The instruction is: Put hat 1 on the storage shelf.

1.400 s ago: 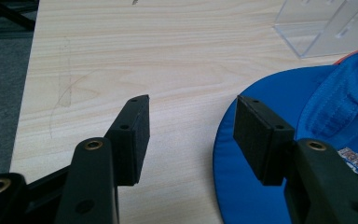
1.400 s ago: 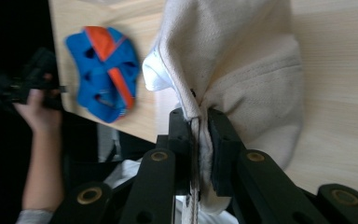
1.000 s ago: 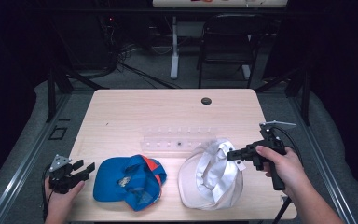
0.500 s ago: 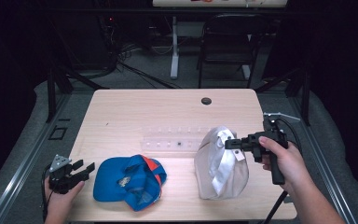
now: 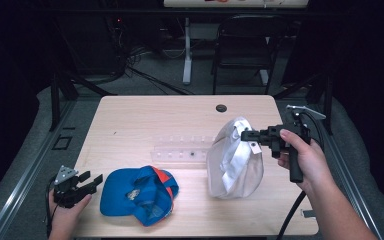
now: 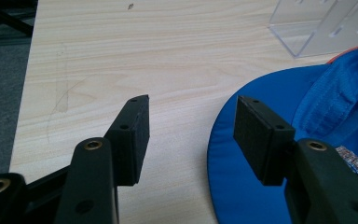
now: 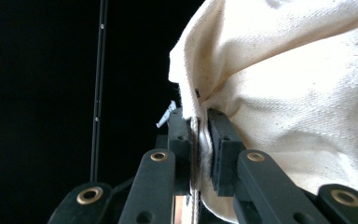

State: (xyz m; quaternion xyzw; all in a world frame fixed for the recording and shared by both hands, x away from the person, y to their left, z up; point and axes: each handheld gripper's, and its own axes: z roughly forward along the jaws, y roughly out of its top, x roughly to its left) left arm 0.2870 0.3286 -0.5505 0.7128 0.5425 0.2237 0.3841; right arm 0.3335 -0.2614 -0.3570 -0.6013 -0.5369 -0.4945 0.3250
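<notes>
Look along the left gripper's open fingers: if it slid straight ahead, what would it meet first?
Most likely the blue cap. Its brim already lies by the right-hand finger of the left gripper. The clear plastic rack stands farther on; depth is hard to judge.

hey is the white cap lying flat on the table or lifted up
Lifted up. The right gripper is shut on the white cap at its top edge, so it hangs upright; whether its bottom touches the table is unclear.
</notes>
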